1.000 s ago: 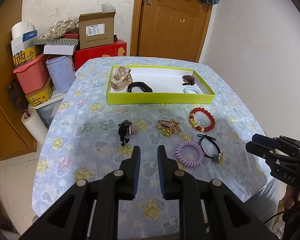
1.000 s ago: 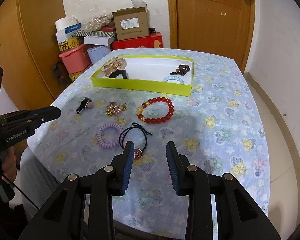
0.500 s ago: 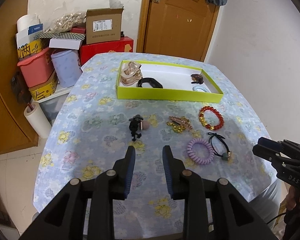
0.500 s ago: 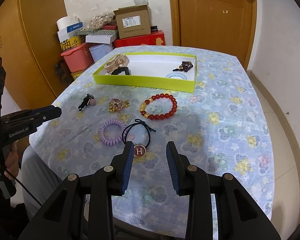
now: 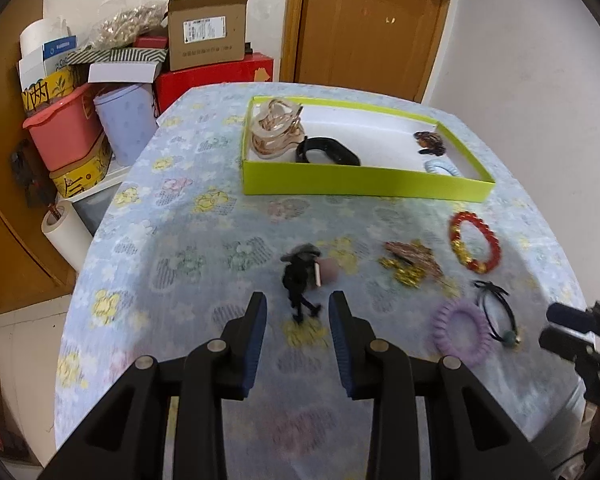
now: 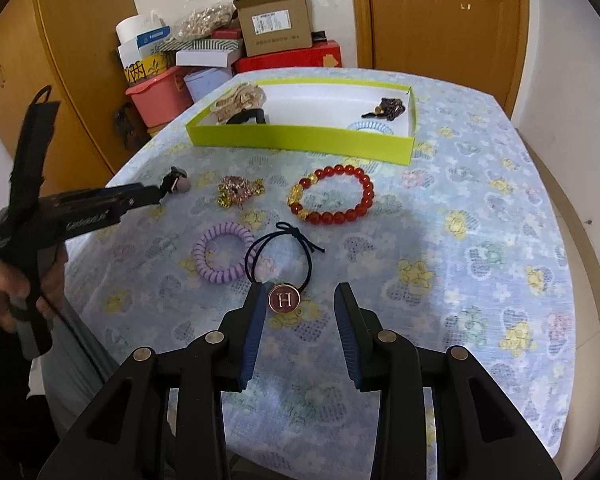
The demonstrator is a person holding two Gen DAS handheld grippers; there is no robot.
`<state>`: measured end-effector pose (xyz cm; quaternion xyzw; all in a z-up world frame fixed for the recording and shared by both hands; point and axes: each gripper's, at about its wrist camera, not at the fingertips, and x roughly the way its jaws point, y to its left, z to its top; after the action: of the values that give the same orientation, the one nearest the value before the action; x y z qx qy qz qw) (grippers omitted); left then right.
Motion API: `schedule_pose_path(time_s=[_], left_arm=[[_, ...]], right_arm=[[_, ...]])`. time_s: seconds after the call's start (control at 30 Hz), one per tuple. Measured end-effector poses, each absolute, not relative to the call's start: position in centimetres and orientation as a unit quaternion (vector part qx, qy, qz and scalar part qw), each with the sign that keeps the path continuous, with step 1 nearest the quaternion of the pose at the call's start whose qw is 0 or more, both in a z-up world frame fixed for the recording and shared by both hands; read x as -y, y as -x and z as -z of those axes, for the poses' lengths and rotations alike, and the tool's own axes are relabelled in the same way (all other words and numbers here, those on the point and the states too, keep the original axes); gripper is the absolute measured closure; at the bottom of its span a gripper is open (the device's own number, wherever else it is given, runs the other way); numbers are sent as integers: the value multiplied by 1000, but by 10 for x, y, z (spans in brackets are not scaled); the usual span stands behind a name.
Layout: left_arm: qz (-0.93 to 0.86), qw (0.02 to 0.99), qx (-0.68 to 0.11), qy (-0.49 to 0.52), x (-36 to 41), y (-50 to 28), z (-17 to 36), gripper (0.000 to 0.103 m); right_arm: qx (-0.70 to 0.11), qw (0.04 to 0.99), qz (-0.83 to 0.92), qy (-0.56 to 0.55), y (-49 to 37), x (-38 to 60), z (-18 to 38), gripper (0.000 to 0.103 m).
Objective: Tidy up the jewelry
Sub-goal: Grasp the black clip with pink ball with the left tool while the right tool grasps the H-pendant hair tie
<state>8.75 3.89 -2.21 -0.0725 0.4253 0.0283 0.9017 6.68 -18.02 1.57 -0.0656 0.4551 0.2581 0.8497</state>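
Note:
A lime-green tray (image 5: 364, 185) (image 6: 300, 141) at the far side of the table holds several hair pieces. On the cloth lie a black clip with a pink end (image 5: 302, 276) (image 6: 177, 181), a gold brooch (image 5: 410, 261) (image 6: 239, 191), a red bead bracelet (image 5: 475, 246) (image 6: 332, 199), a purple coil tie (image 5: 462, 332) (image 6: 223, 252) and a black elastic with an H charm (image 6: 285, 299) (image 5: 498, 314). My left gripper (image 5: 298, 314) (image 6: 156, 196) is open, its jaws on either side of the black clip's near end. My right gripper (image 6: 300, 300) (image 5: 556, 324) is open, with the H charm between its fingertips.
Stacked boxes, a pink tub (image 5: 64, 128) and a paper roll (image 5: 66, 236) stand beyond the table's left edge. A wooden door (image 5: 364, 28) is behind the table. The floral cloth (image 6: 480, 264) stretches to the right of the jewelry.
My left gripper has opened wider and moved forward to the black clip. My right gripper has opened wider and moved forward to the H charm.

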Motion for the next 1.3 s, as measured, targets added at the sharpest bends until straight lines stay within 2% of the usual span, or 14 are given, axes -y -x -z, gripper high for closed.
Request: schedule_pose_path(time_s=[0.13,0.53,0.6,0.67,0.73,0.8,0.9,1.07,1.3], left_arm=[[-28,900,-428,76,-43,-98,28,69],[-26,906,-419,51,-34,-113,33,69],[-28,907,-417,45,-32,-114,34,70],[-32,909,-415,40,-31,-114,34,72],[-39,909,-413,35,-31,-115,34,83],[-37,909,-413,41,-33,-114,34,85],[-37,910,-411,41,-33,-112,33,86],[-33,910,-410,46,-31,-104,30,87],[-26,914,-401,52,-24,-88,21,87]], right_arm=[[-463,842,-268,69,-69,176,-9,58],[-457,838,-279,107,-72,158,6,58],[-451,840,-277,121,-70,155,7,63],[-445,842,-275,129,-69,155,7,76],[-445,843,-275,126,-69,156,7,78],[-445,843,-275,123,-69,158,7,78],[-445,844,-275,118,-69,160,6,79],[-439,849,-278,102,-67,166,-1,92],[-431,855,-276,87,-62,173,-8,92]])
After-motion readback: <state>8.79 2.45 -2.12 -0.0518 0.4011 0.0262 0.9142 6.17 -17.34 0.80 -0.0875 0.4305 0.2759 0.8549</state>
